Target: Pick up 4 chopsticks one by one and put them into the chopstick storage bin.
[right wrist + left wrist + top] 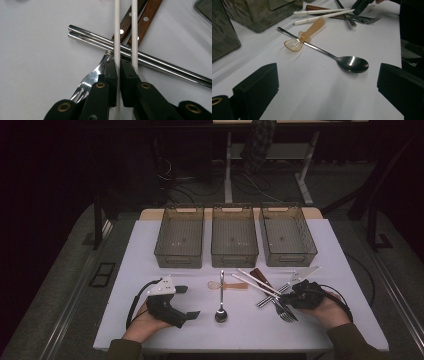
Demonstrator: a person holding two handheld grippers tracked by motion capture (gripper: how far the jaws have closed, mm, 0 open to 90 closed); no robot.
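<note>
My right gripper (118, 72) is shut on one white chopstick (117, 30), low on the cutlery pile at the table's right (291, 296). A second white chopstick (134, 30) runs just beside the jaws, outside them. Both cross a pair of metal chopsticks (100, 42), a fork (91, 78) and wooden knife handles (147, 17). My left gripper (187, 301) rests open on the table at the left, nothing between its jaws (327, 87). Ahead of it lies a steel spoon (352, 63), and a small amber plastic spoon (312, 30) lies across the steel spoon's handle.
Three empty smoked-plastic bins (179, 254) (234, 253) (289, 253) stand in a row at the back of the white table (150, 270). A knife blade (305, 272) points toward the right bin. Bare tabletop lies between the grippers, around the steel spoon (221, 312).
</note>
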